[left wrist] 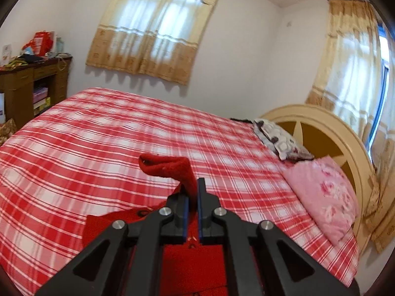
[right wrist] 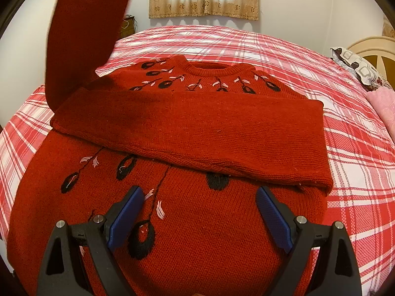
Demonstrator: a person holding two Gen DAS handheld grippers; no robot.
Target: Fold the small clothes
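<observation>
A red knitted sweater (right wrist: 197,222) with black and pink flower stitching lies flat on the red plaid bed (right wrist: 358,162), collar away from me. One sleeve (right wrist: 197,128) lies folded across its chest. The other sleeve (right wrist: 81,37) is lifted high at the left. My left gripper (left wrist: 193,192) is shut on that sleeve's cuff (left wrist: 170,170) and holds it above the bed; the sweater body (left wrist: 187,254) shows below it. My right gripper (right wrist: 200,212) is open and empty, low over the sweater's lower front.
A patterned pillow (left wrist: 281,140) and a pink floral pillow (left wrist: 328,197) lie by the cream headboard (left wrist: 328,128) at the right. A brown cluttered shelf unit (left wrist: 32,83) stands at the left wall. Curtained windows (left wrist: 153,29) are behind the bed.
</observation>
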